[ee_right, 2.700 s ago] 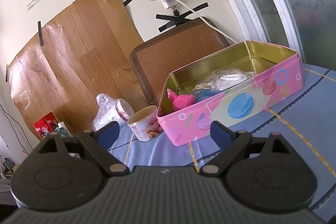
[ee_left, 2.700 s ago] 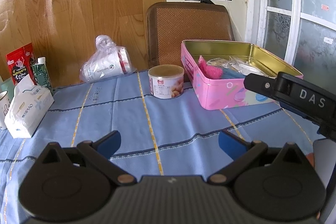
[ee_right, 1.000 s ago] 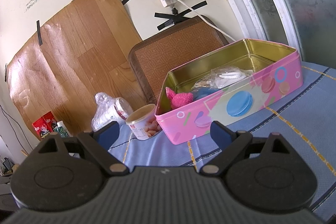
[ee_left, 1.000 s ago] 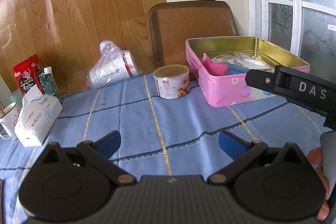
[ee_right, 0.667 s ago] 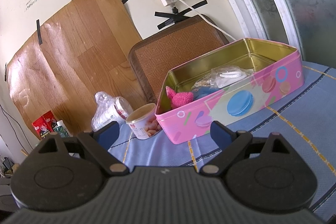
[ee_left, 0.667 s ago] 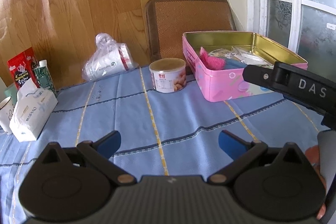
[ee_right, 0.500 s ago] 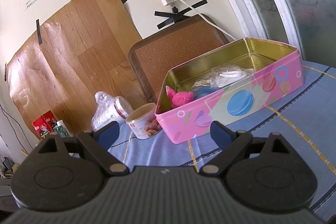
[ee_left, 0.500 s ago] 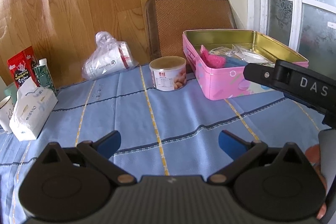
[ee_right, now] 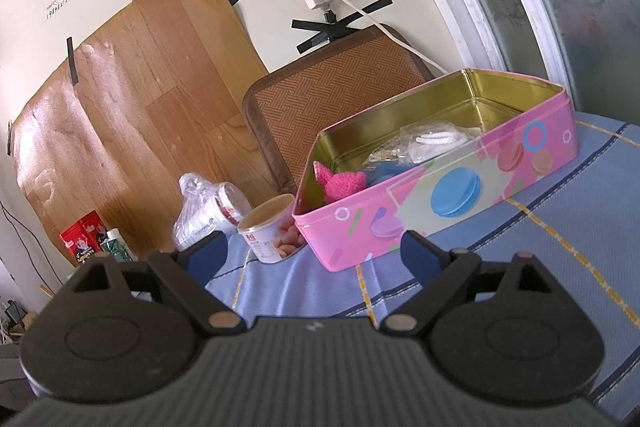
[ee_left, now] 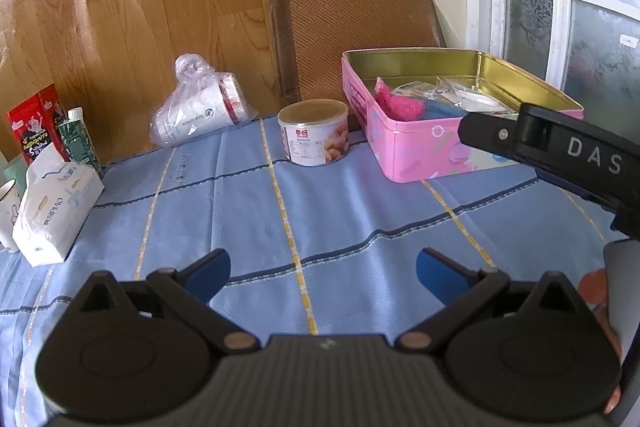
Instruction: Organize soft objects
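A pink tin box (ee_left: 416, 155) (ee_right: 460, 195) with a gold inside stands open on the blue tablecloth. In it lie a fluffy pink soft thing (ee_left: 398, 103) (ee_right: 342, 183), something blue (ee_right: 386, 167) and clear plastic bags (ee_right: 430, 143). My left gripper (ee_left: 322, 269) is open over bare cloth, well short of the box, with nothing between its fingers. My right gripper (ee_right: 314, 251) is open too, low in front of the box's near corner, empty. The right gripper's black body (ee_left: 560, 147) crosses the right side of the left wrist view.
A round can (ee_left: 313, 137) (ee_right: 272, 231) stands left of the box. A bagged stack of cups (ee_left: 200, 113) lies further left. A tissue pack (ee_left: 54, 203), a mug (ee_left: 8, 211), a green bottle (ee_left: 80, 139) and a red packet (ee_left: 34, 127) line the left edge. A chair back (ee_left: 356, 35) rises behind.
The left wrist view has shifted slightly, dipping and drawing a little nearer the can and box. The right gripper has barely moved. Both stay open and empty.
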A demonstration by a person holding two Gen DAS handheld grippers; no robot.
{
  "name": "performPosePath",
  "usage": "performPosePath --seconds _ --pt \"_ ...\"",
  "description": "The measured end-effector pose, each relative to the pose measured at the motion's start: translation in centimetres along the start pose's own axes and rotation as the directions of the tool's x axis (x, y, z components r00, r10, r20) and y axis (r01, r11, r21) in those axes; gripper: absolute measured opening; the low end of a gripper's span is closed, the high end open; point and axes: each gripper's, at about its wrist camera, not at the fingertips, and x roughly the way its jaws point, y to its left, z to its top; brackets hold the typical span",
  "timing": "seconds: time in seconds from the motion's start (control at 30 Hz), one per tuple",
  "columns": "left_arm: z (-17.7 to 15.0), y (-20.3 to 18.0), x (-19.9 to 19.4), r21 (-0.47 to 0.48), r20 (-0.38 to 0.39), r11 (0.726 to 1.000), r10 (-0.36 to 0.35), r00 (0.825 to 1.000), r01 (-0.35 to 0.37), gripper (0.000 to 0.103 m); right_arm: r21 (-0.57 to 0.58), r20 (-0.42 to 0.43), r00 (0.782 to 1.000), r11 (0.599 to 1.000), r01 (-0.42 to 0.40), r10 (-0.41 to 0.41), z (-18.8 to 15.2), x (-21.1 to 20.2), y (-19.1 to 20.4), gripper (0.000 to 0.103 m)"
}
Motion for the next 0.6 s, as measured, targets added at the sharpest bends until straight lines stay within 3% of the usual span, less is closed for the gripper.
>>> performPosePath --seconds 0.6 --pt "-0.14 -0.07 0.04 0.005 -0.010 1.000 -0.009 1.000 0.009 0.103 0.001 -0.001 1.000 1.000 0.002 -0.002 -0.08 -0.08 -0.05 0.095"
